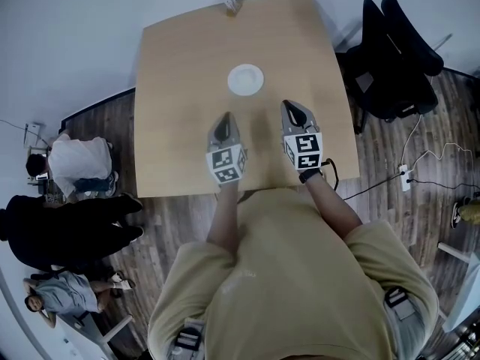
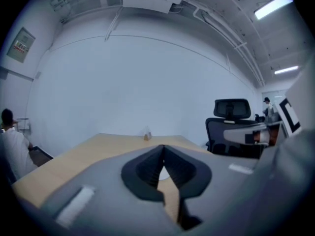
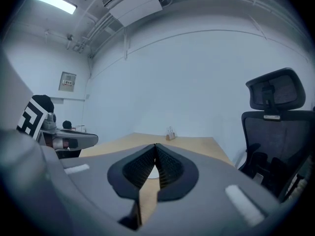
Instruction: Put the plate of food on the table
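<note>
A round white plate lies on the wooden table, a little beyond its middle; I cannot make out any food on it. Both grippers hover over the near half of the table, short of the plate. My left gripper is shut with nothing between its jaws. My right gripper is shut and empty too, just right of the plate's near side. In the left gripper view the shut gripper hides all but a sliver of the plate. The right gripper view shows the same: shut gripper, plate sliver.
A small holder stands at the table's far edge. A black office chair is at the right of the table. People sit at the left on the wooden floor side. A power strip with cables lies right.
</note>
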Demonstrator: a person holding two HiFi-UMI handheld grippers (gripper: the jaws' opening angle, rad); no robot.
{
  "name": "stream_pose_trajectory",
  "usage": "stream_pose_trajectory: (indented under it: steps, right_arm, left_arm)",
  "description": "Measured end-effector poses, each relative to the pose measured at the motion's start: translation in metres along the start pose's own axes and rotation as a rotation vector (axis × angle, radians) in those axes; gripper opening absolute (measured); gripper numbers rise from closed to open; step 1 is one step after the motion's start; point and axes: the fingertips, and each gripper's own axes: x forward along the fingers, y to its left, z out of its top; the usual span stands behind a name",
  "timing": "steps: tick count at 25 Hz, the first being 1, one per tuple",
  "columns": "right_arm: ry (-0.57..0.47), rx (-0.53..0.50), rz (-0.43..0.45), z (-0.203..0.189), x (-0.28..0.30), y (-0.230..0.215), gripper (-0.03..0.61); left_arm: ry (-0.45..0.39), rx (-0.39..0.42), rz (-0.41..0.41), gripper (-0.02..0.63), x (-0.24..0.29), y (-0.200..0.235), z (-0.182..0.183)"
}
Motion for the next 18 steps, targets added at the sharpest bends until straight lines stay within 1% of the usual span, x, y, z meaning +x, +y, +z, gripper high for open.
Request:
stream_pose_trajectory:
  steps: [4,8,12,18]
  right_arm:
    - [-0.01,0.003,-0.008,-0.001,-0.013,0.002,0.005]
    - [-0.003,-0.001,-0.011,-0.004,-0.021,0.005,0.005]
    - [0.017,0.0,-0.011,-0.011,-0.027,0.005,0.005]
    - [0.016,-0.009,-0.012,-0.014,-0.039,0.008,0.005]
  left_arm:
    - [-0.015,0.006,0.0,0.0,-0.014,-0.005,-0.001]
    - [-0.035,-0.024,0.001,0.002,-0.024,-0.006,-0.001]
    - [-0.02,-0.033,0.001,0.0,-0.028,-0.01,-0.008]
    - [-0.011,-0.053,-0.005,0.002,-0.04,-0.017,-0.018]
